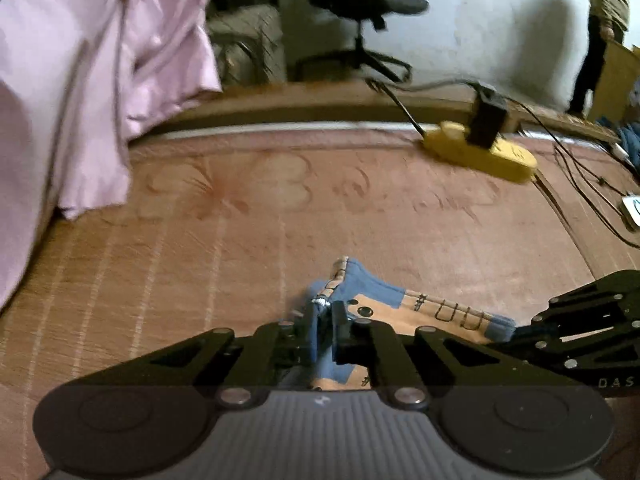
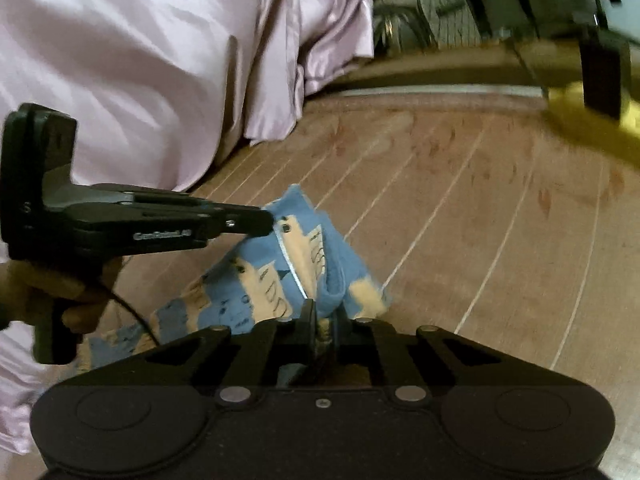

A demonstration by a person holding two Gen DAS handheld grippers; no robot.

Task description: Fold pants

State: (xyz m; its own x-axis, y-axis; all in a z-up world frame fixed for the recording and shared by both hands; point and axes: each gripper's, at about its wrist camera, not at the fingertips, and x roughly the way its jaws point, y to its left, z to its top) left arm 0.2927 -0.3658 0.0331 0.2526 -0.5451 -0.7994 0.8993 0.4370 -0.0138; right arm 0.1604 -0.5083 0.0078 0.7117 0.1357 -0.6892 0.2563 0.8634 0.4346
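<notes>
The pants (image 1: 372, 300) are small, blue with a peach block pattern, and hang bunched just above the pinkish mat (image 1: 280, 216). My left gripper (image 1: 325, 320) is shut on a blue edge of them. In the right wrist view the same pants (image 2: 296, 260) stretch between both tools. My right gripper (image 2: 325, 316) is shut on a blue fold. The left gripper (image 2: 264, 220) comes in from the left, pinching the upper edge, held by a hand (image 2: 48, 288). The right gripper's black linkage (image 1: 580, 320) shows at the right of the left wrist view.
A pink satin sheet (image 1: 80, 80) drapes over the mat's left side. A yellow device with a black block (image 1: 480, 148) and trailing cables (image 1: 592, 184) lies at the far right. An office chair (image 1: 372, 12) and a standing person (image 1: 604, 20) are beyond the mat's far edge.
</notes>
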